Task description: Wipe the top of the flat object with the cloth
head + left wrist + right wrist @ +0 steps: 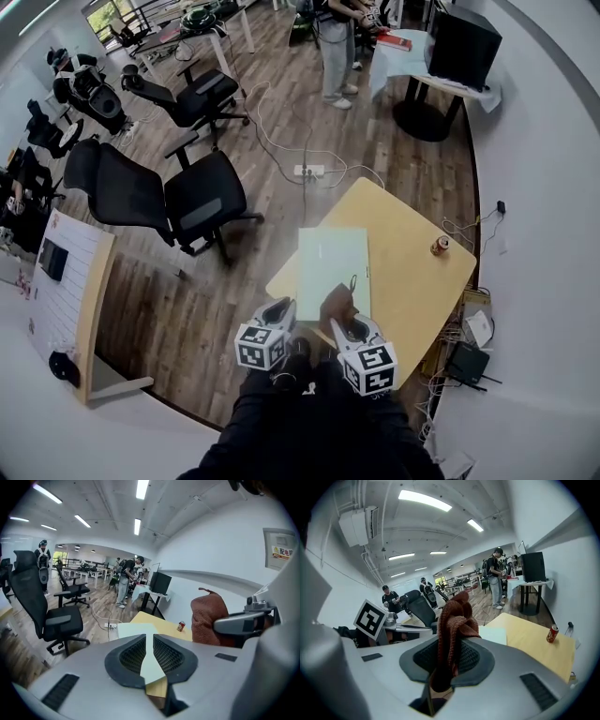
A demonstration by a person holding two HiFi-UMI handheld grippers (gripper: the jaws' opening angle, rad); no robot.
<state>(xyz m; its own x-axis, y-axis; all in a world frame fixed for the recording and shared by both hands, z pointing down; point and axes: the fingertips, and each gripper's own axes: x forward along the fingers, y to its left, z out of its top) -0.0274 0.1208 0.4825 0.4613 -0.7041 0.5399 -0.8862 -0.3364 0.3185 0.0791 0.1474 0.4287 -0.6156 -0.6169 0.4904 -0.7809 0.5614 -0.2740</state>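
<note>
A pale green flat board (pixel 333 262) lies on the yellow wooden table (pixel 412 281), also seen ahead in the left gripper view (pixel 136 630) and in the right gripper view (pixel 493 634). My right gripper (pixel 345 323) is shut on a brown knitted cloth (pixel 337 303), which sticks up bunched between its jaws (pixel 454 616), over the board's near edge. In the left gripper view the cloth (pixel 208 618) hangs to the right. My left gripper (pixel 281 309) hovers beside it at the table's near left corner, its jaws (pixel 149 641) shut with nothing between them.
A small drink can (pixel 440 246) stands on the table's right side. Black office chairs (pixel 197 202) and a power strip (pixel 309 172) with cables are on the wood floor to the left. A person (pixel 336 56) stands far off by a dark table (pixel 422 112). A white wall curves along the right.
</note>
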